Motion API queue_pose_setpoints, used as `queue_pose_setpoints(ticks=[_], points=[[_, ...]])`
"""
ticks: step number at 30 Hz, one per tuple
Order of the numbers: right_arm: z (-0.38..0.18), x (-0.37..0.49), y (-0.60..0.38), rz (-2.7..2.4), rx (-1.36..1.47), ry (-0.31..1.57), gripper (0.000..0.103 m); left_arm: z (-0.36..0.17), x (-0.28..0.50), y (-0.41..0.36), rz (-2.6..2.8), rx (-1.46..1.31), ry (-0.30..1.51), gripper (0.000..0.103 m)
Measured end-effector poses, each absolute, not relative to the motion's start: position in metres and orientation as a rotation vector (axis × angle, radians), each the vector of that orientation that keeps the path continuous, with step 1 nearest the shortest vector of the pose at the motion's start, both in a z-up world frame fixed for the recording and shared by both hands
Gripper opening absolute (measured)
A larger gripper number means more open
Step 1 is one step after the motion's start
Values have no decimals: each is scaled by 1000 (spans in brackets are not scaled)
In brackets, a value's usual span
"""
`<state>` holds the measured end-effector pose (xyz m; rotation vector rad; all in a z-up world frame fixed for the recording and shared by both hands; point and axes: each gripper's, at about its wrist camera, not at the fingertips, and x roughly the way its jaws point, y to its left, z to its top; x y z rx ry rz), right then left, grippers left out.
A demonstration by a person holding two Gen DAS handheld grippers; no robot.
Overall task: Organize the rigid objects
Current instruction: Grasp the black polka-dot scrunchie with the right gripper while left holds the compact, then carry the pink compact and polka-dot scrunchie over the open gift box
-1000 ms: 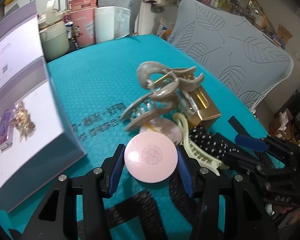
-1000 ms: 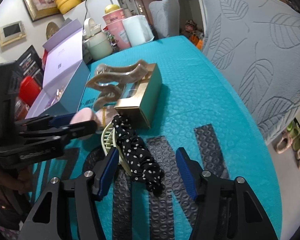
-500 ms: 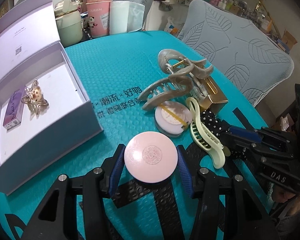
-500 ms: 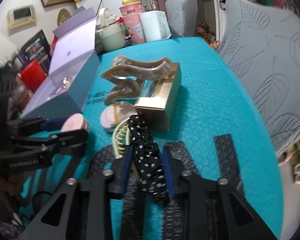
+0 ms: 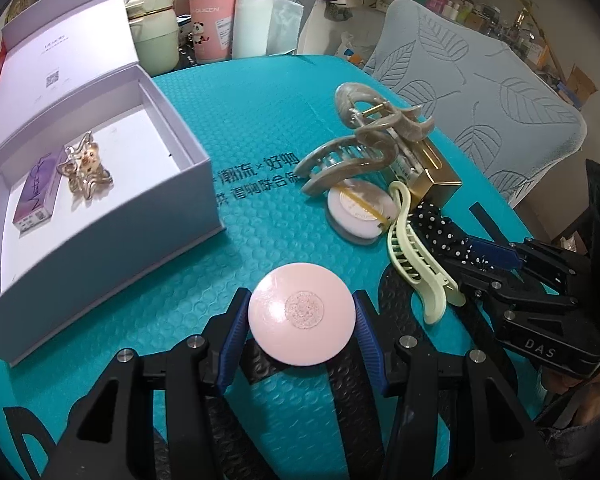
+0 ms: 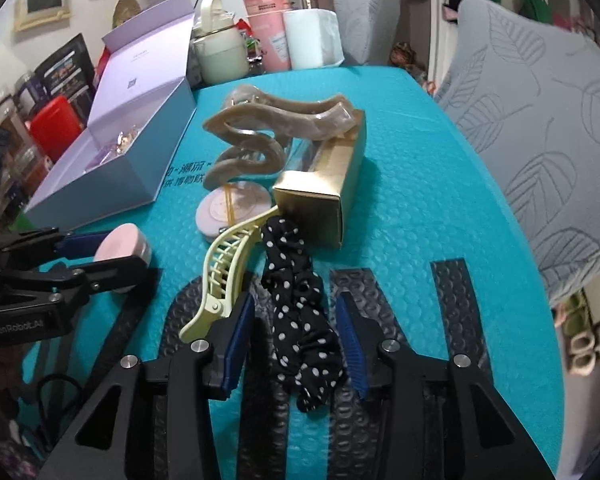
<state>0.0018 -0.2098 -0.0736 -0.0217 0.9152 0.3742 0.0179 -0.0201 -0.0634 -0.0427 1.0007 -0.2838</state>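
My left gripper is shut on a round pink compact, held above the teal mat; it also shows in the right wrist view. My right gripper stands open around a black polka-dot scrunchie that lies on the mat. Beside the scrunchie lie a pale yellow hair clip, a second pink compact, a large beige claw clip and a gold box. An open lilac box at left holds a small purple carton and a gold star clip.
Pink cups, a white paper roll and a pale green kettle stand at the table's far edge. A grey leaf-patterned chair is at the right side. The teal mat covers the table.
My left gripper has pulled back and risen with the pink compact, away from the pile. My right gripper narrowed around the scrunchie, then widened again.
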Motion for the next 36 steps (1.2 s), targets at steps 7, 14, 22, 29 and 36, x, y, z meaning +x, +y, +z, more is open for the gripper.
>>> queue_pose_setpoints(ticks=[7, 14, 22, 29, 36], points=[[-71, -1, -213, 332, -6, 905, 15, -64, 12, -10, -264, -64, 996, 50], [-59, -16, -209, 352, 3, 874, 15, -62, 5, -4, -255, -86, 985, 50], [-48, -31, -192, 413, -22, 844, 15, -56, -11, 6, -225, -109, 959, 50], [-42, -42, -169, 501, -52, 831, 15, -51, -29, 20, -175, -133, 939, 50], [-36, -50, -137, 612, -102, 824, 15, -45, -43, 39, -106, -179, 909, 50]])
